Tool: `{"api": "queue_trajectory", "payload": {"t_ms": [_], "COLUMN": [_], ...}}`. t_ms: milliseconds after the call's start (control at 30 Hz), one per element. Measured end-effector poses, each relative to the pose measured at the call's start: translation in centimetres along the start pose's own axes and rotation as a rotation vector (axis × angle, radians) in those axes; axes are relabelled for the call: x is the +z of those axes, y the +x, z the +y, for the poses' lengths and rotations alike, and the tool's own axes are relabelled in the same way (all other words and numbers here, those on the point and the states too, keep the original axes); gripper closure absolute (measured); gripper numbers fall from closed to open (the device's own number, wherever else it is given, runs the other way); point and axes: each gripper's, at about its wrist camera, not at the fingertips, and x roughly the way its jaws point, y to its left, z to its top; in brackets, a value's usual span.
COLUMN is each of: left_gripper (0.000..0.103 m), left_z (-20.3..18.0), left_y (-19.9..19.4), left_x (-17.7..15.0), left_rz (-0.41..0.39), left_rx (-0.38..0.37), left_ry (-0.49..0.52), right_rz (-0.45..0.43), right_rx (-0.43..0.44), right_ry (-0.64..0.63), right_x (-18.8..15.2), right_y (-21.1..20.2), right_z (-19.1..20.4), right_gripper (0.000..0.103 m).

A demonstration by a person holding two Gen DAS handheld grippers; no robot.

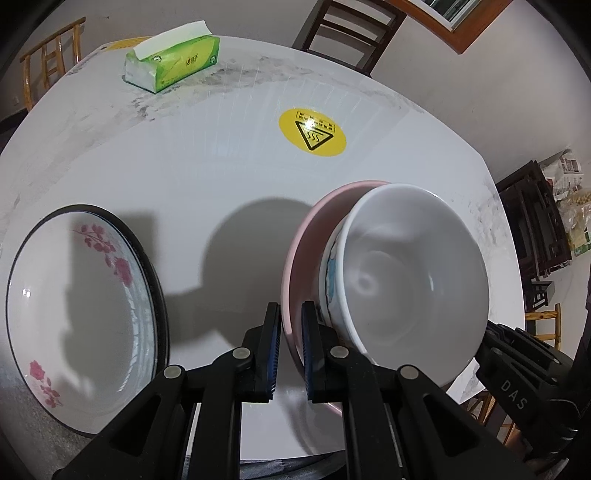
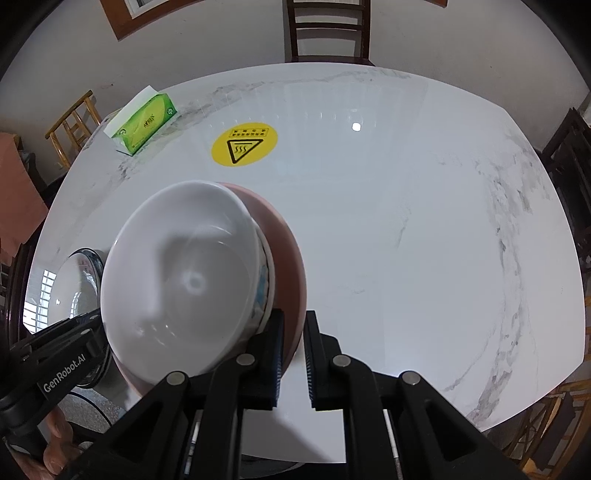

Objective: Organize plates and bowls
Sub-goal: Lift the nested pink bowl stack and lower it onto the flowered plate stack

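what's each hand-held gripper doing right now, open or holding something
Left hand-held gripper: closed on the pink plate rim, white bowl on it.
Right hand-held gripper: closed on the same plate's opposite rim.

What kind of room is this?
Probably a home dining room. There's a big marble-look table with wooden chairs around it, a tissue box on it, and bowls and a flowered plate set out.

right: bare table [image 2: 406,240] — left: floral plate [image 1: 81,317] | far-left: tissue box [image 1: 173,61]
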Motion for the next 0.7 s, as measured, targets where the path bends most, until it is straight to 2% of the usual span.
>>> {"api": "queue_trajectory", "payload": {"t_ms": [367,700], "left_gripper": [0.096,0.096], "left_z": [1.1,4.8], "left_y": [-2.3,-5.9], "left_x": [0.7,0.4], "left_rz": [-0.023,-0.059], "left_rx": [0.017,0.049], "left_ry": [-0.007,-0.052], "right_rz": [-0.014,-0.027], "right_rx": [0.009,0.039], "right_ry": [-0.039,-0.100], "right_x": [0.8,1.3], "right_y": [-1.4,-2.7], "right_z": [1.9,6.8], "right_gripper": [0.092,0.092]}}
